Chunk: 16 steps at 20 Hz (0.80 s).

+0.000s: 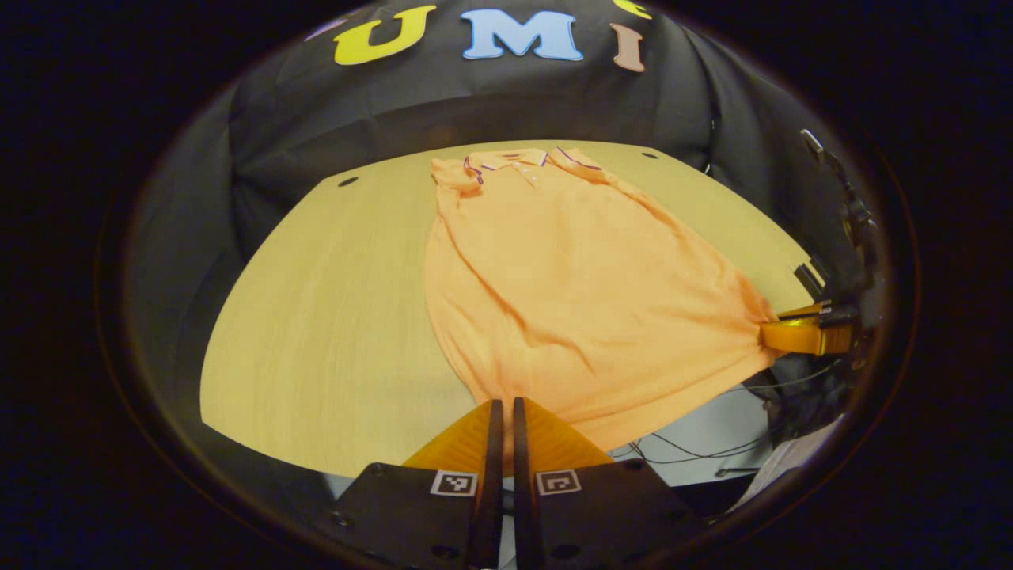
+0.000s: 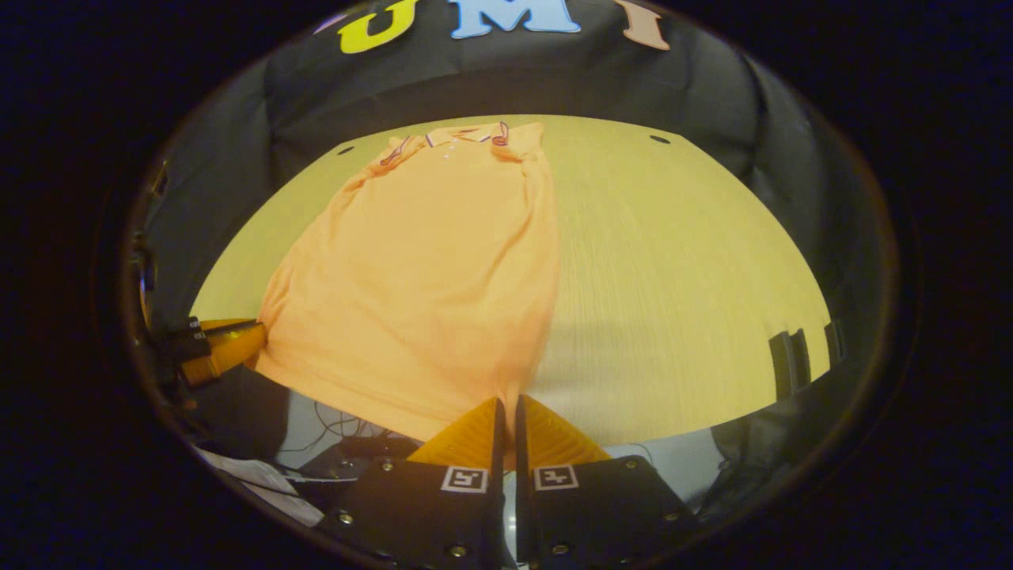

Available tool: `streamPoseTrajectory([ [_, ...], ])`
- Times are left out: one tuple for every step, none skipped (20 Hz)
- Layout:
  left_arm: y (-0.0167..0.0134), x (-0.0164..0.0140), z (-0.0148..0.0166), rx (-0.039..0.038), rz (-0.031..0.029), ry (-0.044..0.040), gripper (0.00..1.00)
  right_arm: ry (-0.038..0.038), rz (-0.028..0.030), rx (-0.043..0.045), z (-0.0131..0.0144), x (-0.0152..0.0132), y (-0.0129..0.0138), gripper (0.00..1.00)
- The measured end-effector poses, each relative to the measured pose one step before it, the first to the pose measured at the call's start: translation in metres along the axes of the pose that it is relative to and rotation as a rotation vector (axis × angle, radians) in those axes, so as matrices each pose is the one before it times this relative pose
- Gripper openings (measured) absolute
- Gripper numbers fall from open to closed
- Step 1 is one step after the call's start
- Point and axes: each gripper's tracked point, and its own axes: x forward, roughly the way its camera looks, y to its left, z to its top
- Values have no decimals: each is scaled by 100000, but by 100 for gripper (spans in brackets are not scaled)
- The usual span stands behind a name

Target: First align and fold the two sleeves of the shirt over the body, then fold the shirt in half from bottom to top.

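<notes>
Your left tongs (image 1: 503,405) pinched the hem of the orange shirt (image 1: 570,301) at 6 o'clock, fingers nearly together. Your right tongs (image 2: 506,404) clamped the other hem corner likewise. The shirt lay on the counter (image 1: 332,317), collar (image 1: 514,162) at 12 o'clock. No legible label showed on it.

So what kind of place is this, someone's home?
More likely a recording booth than a home: black cloth wall behind a bare wooden table, loose cables under its edge, and an orange shirt laid out for folding.
</notes>
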Motion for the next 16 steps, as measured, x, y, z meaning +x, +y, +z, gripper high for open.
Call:
streamPoseTrajectory([
  [-54,-39,-113,-557,1107,429,7,-454,1543,2128,61,-34,53,7],
  [-58,16,75,-416,-235,106,6,-456,388,2495,-61,-85,-269,7],
  [-181,-130,-49,-1318,-150,322,6,-326,2111,1991,199,-250,476,0],
  [-28,-127,68,-1903,117,441,6,-170,523,490,-124,115,-403,0],
  [33,-119,127,-2316,180,232,7,-715,943,334,294,-217,37,0],
  [42,-290,255,-1998,614,-177,6,-1006,854,-270,434,-425,68,0],
  [62,-204,314,-1529,754,-555,6,-1563,585,-1070,749,-373,-19,0],
  [-93,-342,505,-1263,560,-781,6,-1857,685,-1515,819,-514,-43,0],
  [-124,-393,744,-773,554,-1544,6,-2447,1282,-1630,1206,-446,179,0],
  [2,-260,1052,-197,627,-2456,7,-2961,1038,-2230,1283,-272,204,0],
  [-68,-188,927,-104,562,-1841,6,-2135,90,-2550,1267,-213,-104,0],
  [-4,-133,959,-564,684,-1189,6,-1702,-35,-1966,1093,-152,-131,0],
  [-65,-121,1066,-859,282,-1440,6,-1509,309,-963,1300,-77,74,0],
  [-63,-82,1221,-377,-54,-1769,6,-1546,650,-569,1194,5,129,0],
  [107,202,1332,293,199,-1915,6,-1665,397,-491,1365,58,76,0],
  [182,110,1299,539,278,-1973,6,-1532,175,-395,1143,183,-18,0],
])
